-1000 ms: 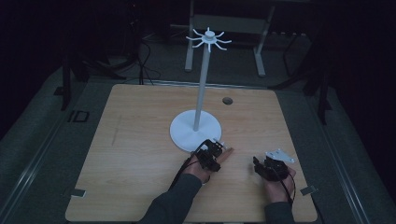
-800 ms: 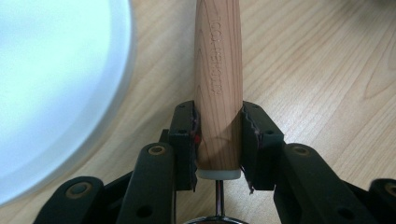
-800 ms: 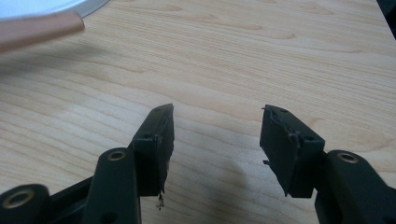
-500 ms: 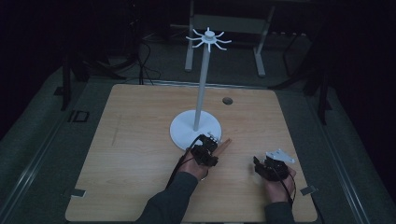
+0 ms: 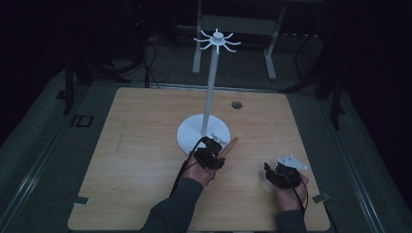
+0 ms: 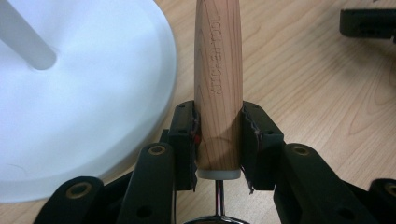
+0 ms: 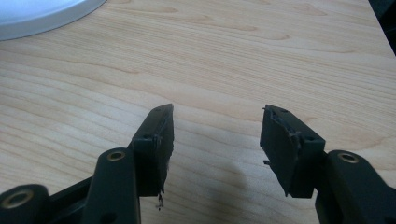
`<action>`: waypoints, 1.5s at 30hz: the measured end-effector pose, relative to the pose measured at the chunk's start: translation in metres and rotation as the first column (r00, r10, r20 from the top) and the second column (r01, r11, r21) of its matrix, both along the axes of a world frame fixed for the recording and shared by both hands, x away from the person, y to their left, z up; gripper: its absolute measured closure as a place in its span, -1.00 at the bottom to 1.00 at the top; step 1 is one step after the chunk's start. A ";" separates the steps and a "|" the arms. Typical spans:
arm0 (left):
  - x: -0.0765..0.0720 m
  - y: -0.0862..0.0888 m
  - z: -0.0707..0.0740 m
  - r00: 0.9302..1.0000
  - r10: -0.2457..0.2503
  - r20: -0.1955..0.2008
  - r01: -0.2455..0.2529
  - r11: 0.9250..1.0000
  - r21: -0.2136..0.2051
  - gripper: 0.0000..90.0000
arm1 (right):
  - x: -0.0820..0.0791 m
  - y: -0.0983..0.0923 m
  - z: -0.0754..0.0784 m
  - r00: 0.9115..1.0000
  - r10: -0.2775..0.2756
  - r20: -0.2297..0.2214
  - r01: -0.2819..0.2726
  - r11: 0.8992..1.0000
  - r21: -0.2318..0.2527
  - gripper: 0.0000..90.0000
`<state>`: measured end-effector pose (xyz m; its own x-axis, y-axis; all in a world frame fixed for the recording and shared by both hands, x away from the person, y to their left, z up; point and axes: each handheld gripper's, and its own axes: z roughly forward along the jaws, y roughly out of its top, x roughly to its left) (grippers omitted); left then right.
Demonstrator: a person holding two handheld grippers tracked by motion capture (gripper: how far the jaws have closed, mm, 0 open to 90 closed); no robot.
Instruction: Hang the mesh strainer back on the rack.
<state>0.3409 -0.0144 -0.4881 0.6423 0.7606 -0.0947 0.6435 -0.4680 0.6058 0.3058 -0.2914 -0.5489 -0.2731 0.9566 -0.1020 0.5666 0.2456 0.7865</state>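
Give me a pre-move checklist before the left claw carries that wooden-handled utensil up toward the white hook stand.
1. Grip: left claw is shut on the wooden handle, pads on both sides: ok.
2. Handle seated deep between the pads, metal shank at the near end: ok.
3. Utensil's working end: out of frame, cannot tell.
4. White stand upright, base flat on the table: ok.
5. Hooks at the top free of other items: ok.
6. Right claw open, holding nothing, apart from the stand: ok.
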 end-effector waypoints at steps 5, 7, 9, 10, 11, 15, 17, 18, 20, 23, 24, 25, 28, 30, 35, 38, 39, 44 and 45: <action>-0.002 0.005 0.006 1.000 0.017 0.016 -0.017 0.999 -0.031 0.52 | 0.000 0.001 0.000 1.000 -0.002 0.004 0.002 1.000 0.000 -0.02; -0.002 0.006 0.007 1.000 0.018 0.018 -0.017 0.999 -0.030 0.52 | 0.000 0.001 0.000 1.000 -0.002 0.004 0.002 1.000 -0.001 -0.02; -0.002 0.008 0.008 0.999 0.022 0.027 -0.021 0.999 -0.039 0.52 | 0.000 0.001 0.000 1.000 -0.001 0.004 0.001 1.000 -0.002 -0.02; -0.002 0.008 0.009 0.999 0.021 0.031 -0.020 0.999 -0.039 0.52 | -0.001 0.000 0.001 1.000 -0.002 0.004 0.002 1.000 -0.001 -0.02; -0.003 0.009 0.010 0.999 0.026 0.035 -0.024 0.999 -0.042 0.52 | -0.001 0.000 0.000 1.000 -0.002 0.004 0.002 1.000 -0.002 -0.02; -0.002 0.012 0.014 0.998 0.036 0.057 -0.033 0.998 -0.056 0.52 | -0.001 0.001 0.001 1.000 0.001 0.005 -0.001 1.000 0.005 -0.02; -0.002 0.014 0.016 0.997 0.044 0.071 -0.039 0.997 -0.067 0.52 | -0.001 0.001 0.002 1.000 0.011 0.012 -0.011 1.000 0.014 -0.02; -0.003 0.015 0.017 0.996 0.046 0.078 -0.041 0.996 -0.076 0.52 | -0.001 0.002 0.002 1.000 0.016 0.017 -0.017 1.000 0.012 -0.02; -0.003 0.017 0.020 0.994 0.050 0.092 -0.042 0.995 -0.087 0.52 | -0.001 0.003 0.003 1.000 0.021 0.020 -0.021 1.000 0.012 -0.03; -0.003 0.018 0.023 0.993 0.049 0.105 -0.039 0.995 -0.091 0.52 | -0.001 0.004 0.002 1.000 0.019 0.018 -0.019 1.000 0.012 -0.05; -0.003 0.019 0.024 0.992 0.052 0.111 -0.041 0.995 -0.096 0.52 | -0.001 0.004 0.002 1.000 0.018 0.016 -0.018 1.000 0.011 -0.05; -0.003 0.020 0.025 0.992 0.053 0.116 -0.042 0.994 -0.100 0.52 | -0.001 0.004 0.002 1.000 0.020 0.016 -0.020 1.000 0.009 -0.05; -0.004 0.021 0.028 0.990 0.060 0.130 -0.045 0.992 -0.118 0.52 | -0.001 0.004 0.002 1.000 0.016 0.020 -0.016 1.000 0.009 -0.05; -0.004 0.023 0.030 0.989 0.058 0.136 -0.041 0.991 -0.125 0.52 | -0.001 0.003 0.002 1.000 0.014 0.017 -0.014 1.000 0.006 -0.06; -0.006 0.026 0.036 0.983 0.073 0.170 -0.045 0.986 -0.162 0.52 | -0.001 0.003 0.002 1.000 0.010 0.017 -0.010 1.000 0.005 -0.05; -0.008 0.029 0.041 0.977 0.082 0.197 -0.046 0.982 -0.182 0.52 | -0.001 0.003 0.002 1.000 0.008 0.017 -0.008 1.000 0.005 -0.05; -0.009 0.029 0.042 0.975 0.087 0.205 -0.048 0.981 -0.190 0.52 | -0.001 0.003 0.002 1.000 0.007 0.018 -0.008 1.000 0.005 -0.05; -0.011 0.033 0.047 0.968 0.103 0.227 -0.056 0.977 -0.207 0.52 | -0.001 0.002 0.002 1.000 0.005 0.018 -0.005 1.000 0.006 -0.05; -0.012 0.034 0.047 0.967 0.109 0.232 -0.059 0.976 -0.212 0.52 | -0.001 0.002 0.002 1.000 0.005 0.018 -0.005 1.000 0.005 -0.05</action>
